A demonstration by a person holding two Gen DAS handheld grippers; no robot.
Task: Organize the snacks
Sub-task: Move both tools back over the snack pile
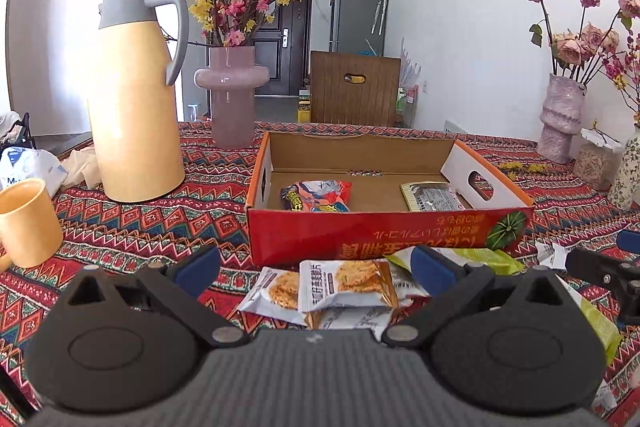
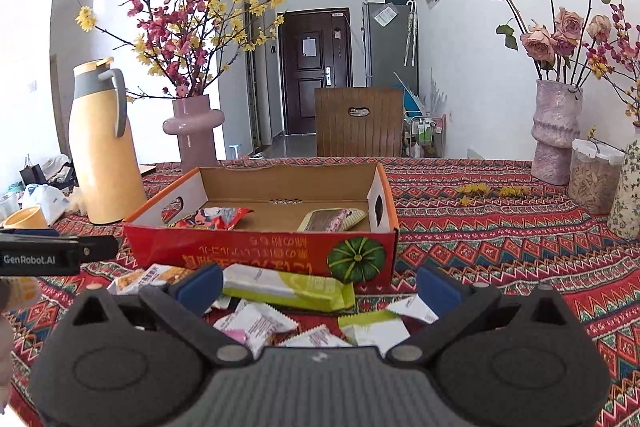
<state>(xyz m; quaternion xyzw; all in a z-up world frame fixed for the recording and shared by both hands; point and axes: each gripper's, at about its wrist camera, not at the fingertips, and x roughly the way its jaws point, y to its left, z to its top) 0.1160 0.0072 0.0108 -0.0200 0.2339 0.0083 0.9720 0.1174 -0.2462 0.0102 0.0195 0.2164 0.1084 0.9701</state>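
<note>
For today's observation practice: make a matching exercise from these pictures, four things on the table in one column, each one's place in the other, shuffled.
1. orange-red snack bag
2. cracker packets
3. yellow mug
4. yellow thermos

A. on the cloth in front of the box
B. near the table's left edge
C. beside the pink vase
D. inside the cardboard box

Pairs: 1-D, 2-A, 3-B, 4-C
</note>
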